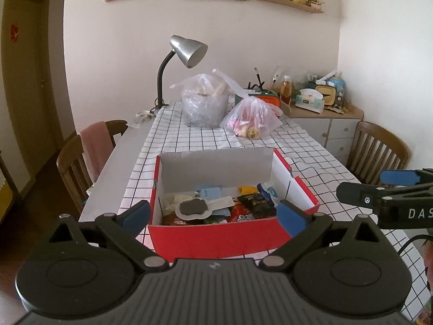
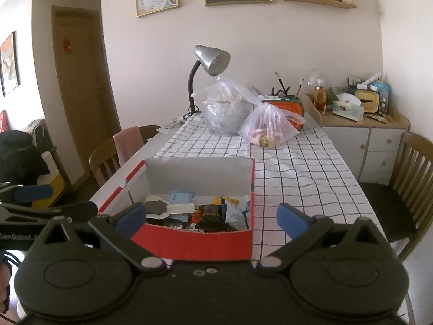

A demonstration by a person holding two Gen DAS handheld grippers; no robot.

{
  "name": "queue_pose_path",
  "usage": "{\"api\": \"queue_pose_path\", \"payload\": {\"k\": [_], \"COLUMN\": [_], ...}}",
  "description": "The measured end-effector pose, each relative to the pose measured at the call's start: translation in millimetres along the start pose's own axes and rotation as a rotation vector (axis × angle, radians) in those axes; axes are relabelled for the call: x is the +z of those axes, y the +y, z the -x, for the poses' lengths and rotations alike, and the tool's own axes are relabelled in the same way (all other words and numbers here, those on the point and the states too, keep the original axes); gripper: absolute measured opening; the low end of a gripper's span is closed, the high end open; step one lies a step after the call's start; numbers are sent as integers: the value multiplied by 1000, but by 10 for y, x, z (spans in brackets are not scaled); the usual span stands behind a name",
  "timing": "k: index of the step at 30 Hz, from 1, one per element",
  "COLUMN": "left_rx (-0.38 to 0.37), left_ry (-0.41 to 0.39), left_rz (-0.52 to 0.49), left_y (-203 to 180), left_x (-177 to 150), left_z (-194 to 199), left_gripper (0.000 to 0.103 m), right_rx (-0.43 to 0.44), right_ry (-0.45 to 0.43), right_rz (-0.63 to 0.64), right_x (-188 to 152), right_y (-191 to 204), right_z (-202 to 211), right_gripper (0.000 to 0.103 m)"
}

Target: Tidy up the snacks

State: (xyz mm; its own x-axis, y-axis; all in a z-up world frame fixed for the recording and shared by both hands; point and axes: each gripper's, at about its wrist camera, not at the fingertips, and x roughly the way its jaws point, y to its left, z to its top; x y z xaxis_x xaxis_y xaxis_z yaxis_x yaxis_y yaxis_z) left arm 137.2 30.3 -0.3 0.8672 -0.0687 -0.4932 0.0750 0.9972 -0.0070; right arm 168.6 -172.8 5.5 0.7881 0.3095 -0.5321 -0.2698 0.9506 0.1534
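A red cardboard box (image 1: 216, 237) with a grey inside stands on the checked tablecloth, near the table's front. It holds several snack packets (image 1: 243, 205), among them a clear pack with a dark round snack (image 1: 192, 207). The box also shows in the right wrist view (image 2: 200, 242) with its snacks (image 2: 213, 214). My left gripper (image 1: 213, 216) is open and empty, just in front of the box. My right gripper (image 2: 211, 218) is open and empty, near the box's front right. Each gripper shows at the edge of the other's view.
A tied plastic bag of snacks (image 1: 251, 119) and a larger grey-lined bag (image 1: 204, 103) sit at the table's far end beside a silver desk lamp (image 1: 186, 51). Wooden chairs stand left (image 1: 81, 159) and right (image 1: 379, 154). A cabinet (image 1: 327, 124) with clutter stands at the back right.
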Motion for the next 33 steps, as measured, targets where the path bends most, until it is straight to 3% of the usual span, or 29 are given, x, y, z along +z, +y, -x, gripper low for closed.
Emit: {"api": "queue_pose_path", "payload": {"k": [33], "left_rx": [-19], "left_ry": [3], "left_rz": [31], "left_y": [54], "left_x": [60], "left_z": [101], "left_gripper": [100], "right_rx": [32], "right_ry": [8], "right_rz": [24], "right_x": [6], "right_y": [110], "right_z": [56], "right_gripper": [103]}}
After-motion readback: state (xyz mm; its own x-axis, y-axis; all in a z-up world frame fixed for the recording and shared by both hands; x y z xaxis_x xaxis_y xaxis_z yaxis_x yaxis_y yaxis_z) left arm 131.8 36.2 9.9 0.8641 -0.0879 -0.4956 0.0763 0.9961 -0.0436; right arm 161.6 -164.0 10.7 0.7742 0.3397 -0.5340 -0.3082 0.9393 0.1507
